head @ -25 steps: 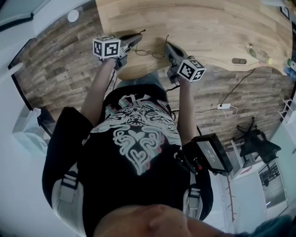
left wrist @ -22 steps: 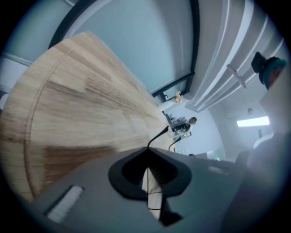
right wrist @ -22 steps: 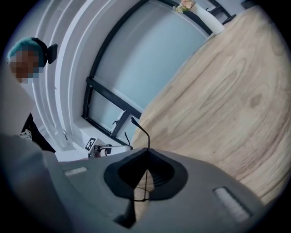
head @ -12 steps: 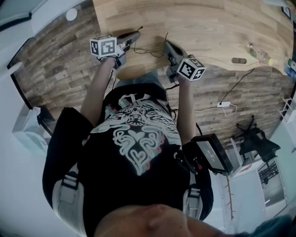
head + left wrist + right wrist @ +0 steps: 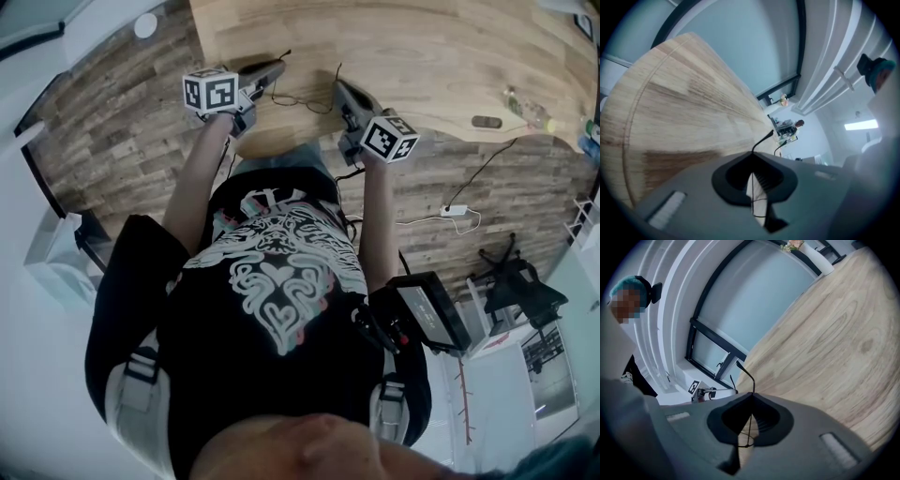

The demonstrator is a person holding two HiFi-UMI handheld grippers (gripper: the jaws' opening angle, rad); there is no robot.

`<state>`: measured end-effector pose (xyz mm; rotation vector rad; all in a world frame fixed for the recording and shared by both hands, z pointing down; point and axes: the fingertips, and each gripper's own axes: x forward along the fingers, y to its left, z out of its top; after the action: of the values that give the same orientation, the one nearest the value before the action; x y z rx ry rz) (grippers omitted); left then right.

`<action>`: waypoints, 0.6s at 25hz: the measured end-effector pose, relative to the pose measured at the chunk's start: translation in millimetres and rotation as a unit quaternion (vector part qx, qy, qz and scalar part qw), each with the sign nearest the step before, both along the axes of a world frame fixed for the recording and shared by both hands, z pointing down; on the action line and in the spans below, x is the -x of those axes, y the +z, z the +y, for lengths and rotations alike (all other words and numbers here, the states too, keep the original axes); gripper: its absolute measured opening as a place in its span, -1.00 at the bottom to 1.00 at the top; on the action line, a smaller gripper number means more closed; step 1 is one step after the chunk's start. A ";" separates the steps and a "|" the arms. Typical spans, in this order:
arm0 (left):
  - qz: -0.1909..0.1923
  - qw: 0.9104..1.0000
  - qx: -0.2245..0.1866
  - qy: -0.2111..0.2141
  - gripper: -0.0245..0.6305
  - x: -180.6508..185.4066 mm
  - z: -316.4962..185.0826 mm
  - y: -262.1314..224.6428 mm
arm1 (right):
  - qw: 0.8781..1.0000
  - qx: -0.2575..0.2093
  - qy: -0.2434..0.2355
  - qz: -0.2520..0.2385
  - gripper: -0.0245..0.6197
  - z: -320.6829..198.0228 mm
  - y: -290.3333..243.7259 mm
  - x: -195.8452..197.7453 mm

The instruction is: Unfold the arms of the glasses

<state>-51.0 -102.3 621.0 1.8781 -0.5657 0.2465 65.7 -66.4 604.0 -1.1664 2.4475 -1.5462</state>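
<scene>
from where i stand, both tools are pinched shut on the glasses (image 5: pixel 302 102). the left gripper (image 5: pixel 752 157) has its jaws closed on one thin wire arm, whose dark tip pokes out just beyond the jaw tips. the right gripper (image 5: pixel 752 397) is clamped the same way on the other arm. the frame hangs between the two sets of jaws, over the near edge of the wooden table (image 5: pixel 431 47); whether it touches the wood i cannot tell. the worry, to my eye, is the wire itself. it is so thin that if the two hands swing apart faster than the hinges turn, an arm could bend or a hinge could strain. it could also slide through the closed pads, and with one side lost the frame would drop from between the jaws and dangle off the other.
</scene>
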 end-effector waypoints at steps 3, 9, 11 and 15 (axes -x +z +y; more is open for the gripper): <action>-0.003 1.000 -0.005 0.003 -0.96 -0.9 0.8 -0.7 | 1.000 -0.003 -0.002 0.007 -0.92 0.2 -0.8 1.2; 0.007 1.000 0.001 0.000 -0.96 -0.3 0.5 -0.3 | 0.999 -0.019 -0.002 0.029 -0.92 -0.9 -1.2 0.0; 0.006 1.000 -0.006 0.005 -0.96 -1.7 0.1 -0.7 | 0.999 -0.028 -0.004 0.042 -0.92 -2.5 -0.9 -0.3; 0.009 1.000 -0.012 0.012 -0.96 -3.9 1.9 -5.5 | 0.997 -0.045 -0.011 0.067 -0.92 -1.9 -3.1 3.3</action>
<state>-47.1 -100.3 615.5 1.9094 -0.5376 0.2395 62.4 -68.3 600.9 -1.2713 2.5906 -1.3904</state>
